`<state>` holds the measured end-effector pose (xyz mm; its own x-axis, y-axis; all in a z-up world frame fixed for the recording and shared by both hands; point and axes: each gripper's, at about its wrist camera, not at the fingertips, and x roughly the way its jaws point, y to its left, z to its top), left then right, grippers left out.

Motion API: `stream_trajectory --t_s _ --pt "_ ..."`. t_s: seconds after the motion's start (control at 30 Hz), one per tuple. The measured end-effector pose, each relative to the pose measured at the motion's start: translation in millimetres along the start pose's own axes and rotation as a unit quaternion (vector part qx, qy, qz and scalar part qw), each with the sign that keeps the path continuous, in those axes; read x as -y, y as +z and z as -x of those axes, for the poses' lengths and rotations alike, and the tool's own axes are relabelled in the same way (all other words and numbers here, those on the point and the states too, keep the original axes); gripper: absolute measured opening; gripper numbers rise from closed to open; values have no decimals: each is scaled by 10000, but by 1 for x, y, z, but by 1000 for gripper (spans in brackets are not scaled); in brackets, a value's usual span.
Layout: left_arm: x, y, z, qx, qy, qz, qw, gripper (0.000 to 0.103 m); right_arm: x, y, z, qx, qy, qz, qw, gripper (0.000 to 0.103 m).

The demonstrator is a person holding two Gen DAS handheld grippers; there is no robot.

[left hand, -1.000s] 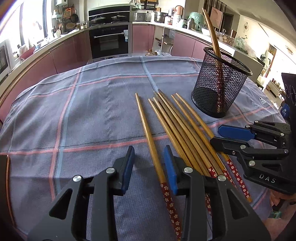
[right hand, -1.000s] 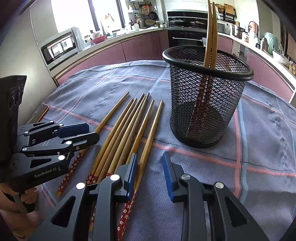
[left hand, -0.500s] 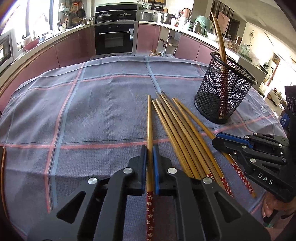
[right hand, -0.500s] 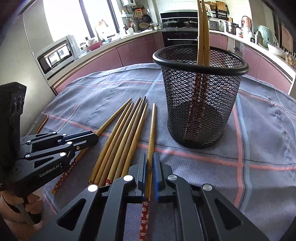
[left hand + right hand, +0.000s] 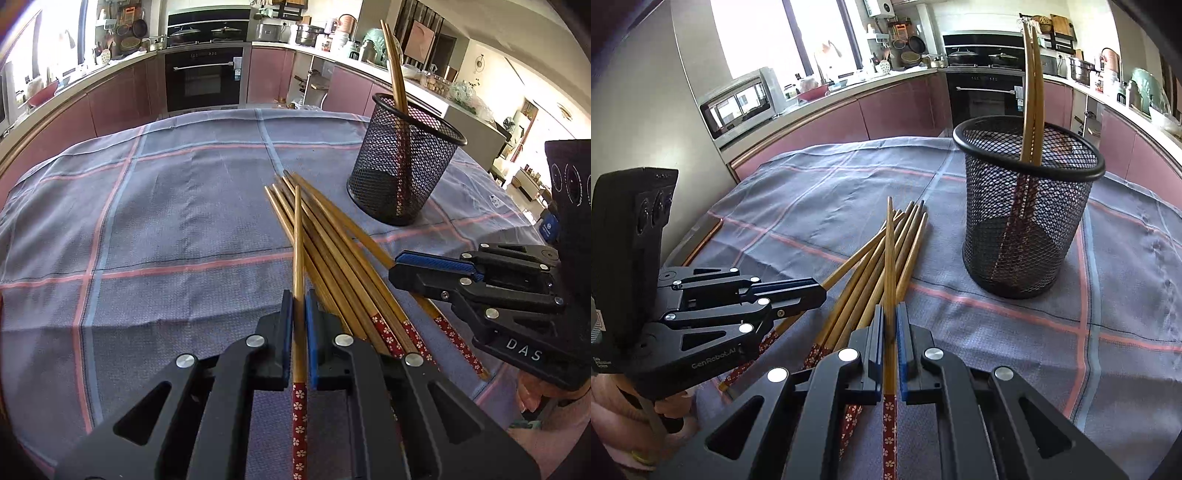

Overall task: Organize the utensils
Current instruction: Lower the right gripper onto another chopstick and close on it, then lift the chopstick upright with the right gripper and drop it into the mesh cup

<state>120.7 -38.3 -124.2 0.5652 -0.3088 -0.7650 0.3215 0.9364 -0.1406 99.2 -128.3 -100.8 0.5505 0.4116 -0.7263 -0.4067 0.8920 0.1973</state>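
Holding one bamboo chopstick apiece, both grippers sit low over the checked grey cloth on the table (image 5: pixel 177 221).

The left gripper (image 5: pixel 299 332) has its jaws clamped on a bamboo chopstick with a red flowered end (image 5: pixel 298 258); the right gripper (image 5: pixel 890 343) grips another such chopstick (image 5: pixel 889 258) likewise. Between them, at frame centre, lies the loose bundle of matching chopsticks (image 5: pixel 343 266). A black wire-mesh holder (image 5: pixel 1027 221), right of centre, has two chopsticks standing in it.
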Motion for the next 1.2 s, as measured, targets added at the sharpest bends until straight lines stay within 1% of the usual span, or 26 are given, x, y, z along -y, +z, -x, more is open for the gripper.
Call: stream_trajectory --t_s 0.23,0.3,0.47,0.6,0.67,0.7,0.73,0.8,0.97,1.13,1.2 --pt "1 1 -5 -151 -40 -149 9998 8 3 1 -7 -189 -76 25 9998 7" --pt "1 3 -7 -155 -22 -216 9996 9 5 1 -8 -252 -97 38 9996 7" --pt "-2 11 -14 -233 -124 -281 9993 15 10 3 -14 -347 -46 32 9994 8" --pt "-3 16 -18 -254 -132 -268 9992 14 12 5 -16 -338 -26 28 9994 8" --pt "-3 17 -19 -261 -121 -263 9992 13 13 5 -16 -321 -7 -3 9995 7" --pt "-4 18 -18 -258 -78 -239 9994 11 14 5 -15 -303 -6 -20 9995 6" --pt "-4 18 -18 -254 -47 -200 9995 9 15 4 -12 -265 5 -41 9996 6" --pt "-5 17 -16 -217 -63 -127 9997 7 16 4 -6 -165 34 -62 9998 6" --pt "0 19 2 -32 -213 -163 9996 7 15 7 20 180 112 -8 9998 6" --pt "6 29 34 291 -518 -240 9979 7 15 14 51 621 194 8 9979 6" --pt "8 34 48 417 -725 -260 9962 7 16 18 64 788 204 6 9967 6"
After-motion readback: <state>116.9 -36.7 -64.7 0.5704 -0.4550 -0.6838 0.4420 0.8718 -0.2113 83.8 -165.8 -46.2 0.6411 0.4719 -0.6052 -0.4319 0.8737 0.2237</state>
